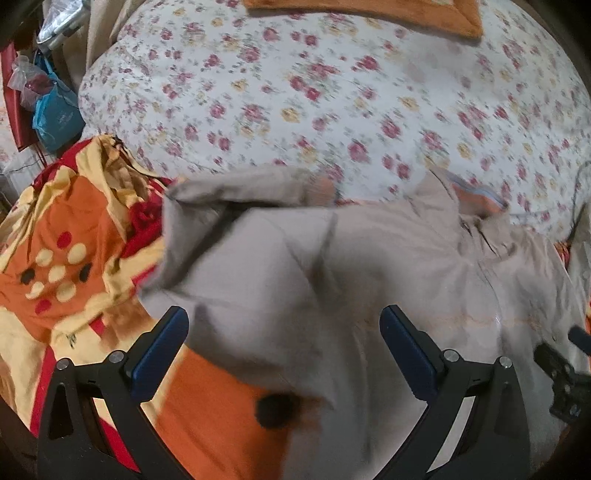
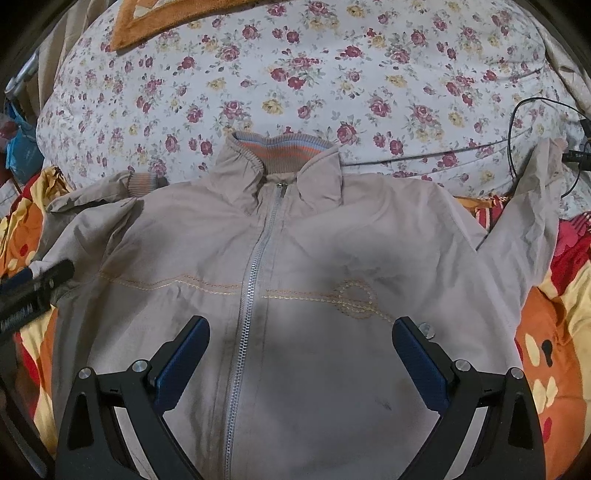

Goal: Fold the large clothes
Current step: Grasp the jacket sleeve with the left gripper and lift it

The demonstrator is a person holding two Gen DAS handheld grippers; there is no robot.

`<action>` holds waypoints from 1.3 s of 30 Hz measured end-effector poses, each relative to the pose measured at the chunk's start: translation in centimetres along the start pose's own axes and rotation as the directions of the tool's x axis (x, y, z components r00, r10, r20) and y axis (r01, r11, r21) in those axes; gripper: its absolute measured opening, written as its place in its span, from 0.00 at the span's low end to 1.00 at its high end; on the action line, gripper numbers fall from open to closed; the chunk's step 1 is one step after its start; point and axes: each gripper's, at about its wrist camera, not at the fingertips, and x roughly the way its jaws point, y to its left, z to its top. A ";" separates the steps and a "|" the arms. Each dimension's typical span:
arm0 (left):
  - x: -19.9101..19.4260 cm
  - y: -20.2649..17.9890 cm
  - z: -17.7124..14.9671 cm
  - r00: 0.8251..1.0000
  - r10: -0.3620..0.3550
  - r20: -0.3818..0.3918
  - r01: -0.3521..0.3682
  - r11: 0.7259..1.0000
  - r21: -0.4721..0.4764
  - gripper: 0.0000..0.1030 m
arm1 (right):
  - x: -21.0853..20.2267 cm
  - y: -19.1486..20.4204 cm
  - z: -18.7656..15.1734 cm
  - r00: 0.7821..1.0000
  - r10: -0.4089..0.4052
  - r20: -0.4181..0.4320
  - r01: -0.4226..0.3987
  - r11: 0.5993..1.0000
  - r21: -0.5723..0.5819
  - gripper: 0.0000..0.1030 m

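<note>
On bed, front side up: beige jacket [image 2: 314, 258], spread over orange/yellow/red blanket [image 2: 554, 332], collar end lying on floral duvet [image 2: 295, 74]. Zip [image 2: 255, 280] closed up to collar [image 2: 280, 155]; collar ribbed inside w/ orange + blue stripes. Yellow stitch line across chest, looped emblem [image 2: 356, 299] on one side of zip. One sleeve [image 2: 532, 221] stretched out toward black cable [image 2: 517, 125]; other sleeve [image 2: 107, 192] folded in along shoulder, ribbed cuff near collar.

R gripper [image 2: 301, 325] above lower chest, jaws wide apart, nothing between pads; zip runs just inside one blue pad. L gripper [image 1: 284, 317] at jacket's side edge, jaws likewise spread, holding nothing; fabric below, orange blanket [image 1: 55, 258] showing beside it. L view motion-blurred, so contact w/ cloth not readable. L gripper also visible in R view [image 2: 33, 288], over jacket's side by folded sleeve. Orange-bordered mat [image 1: 369, 14] at far end of duvet. Blue bag [image 1: 55, 110] off bed edge.
</note>
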 end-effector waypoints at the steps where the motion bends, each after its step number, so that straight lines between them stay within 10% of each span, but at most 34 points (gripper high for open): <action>1: 0.3 0.7 0.7 1.000 0.006 0.008 -0.006 1.000 -0.007 1.00 | 0.0 0.0 0.0 1.000 0.000 0.000 0.000 1.000 -0.002 0.97; 15: 9.0 3.7 7.4 0.994 0.098 -0.043 -0.095 0.993 0.076 0.99 | 1.3 0.2 0.7 0.999 0.032 -0.015 -0.032 0.999 -0.006 0.97; 18: 11.0 3.1 7.7 0.990 0.121 -0.068 -0.113 0.987 0.112 0.75 | 1.7 0.4 0.7 0.999 0.035 -0.025 -0.035 0.999 -0.012 0.97; 21: 12.5 3.4 8.0 0.984 0.119 -0.132 -0.105 0.989 0.103 0.00 | 1.9 0.2 0.8 0.999 0.040 -0.028 -0.040 0.999 -0.009 0.97; 29: 4.4 1.9 9.7 0.988 -0.152 -0.031 0.153 0.986 0.062 0.01 | 1.7 -1.5 0.9 0.999 0.041 -0.017 -0.040 0.999 0.031 0.97; 32: -1.0 -1.0 10.3 0.950 -0.311 0.035 0.306 0.947 0.098 0.01 | 1.0 -3.1 1.3 0.999 0.045 0.001 -0.045 0.995 0.087 0.97; 35: -5.5 -4.1 9.9 0.868 -0.492 0.070 0.479 0.866 0.142 0.01 | -0.5 -4.8 1.7 0.999 0.030 0.038 -0.034 0.991 0.126 0.97; 39: -6.2 -8.4 6.4 0.798 -0.602 -0.038 0.597 0.778 0.195 0.08 | -2.7 -7.5 2.0 0.998 -0.006 0.067 -0.005 0.985 0.173 0.97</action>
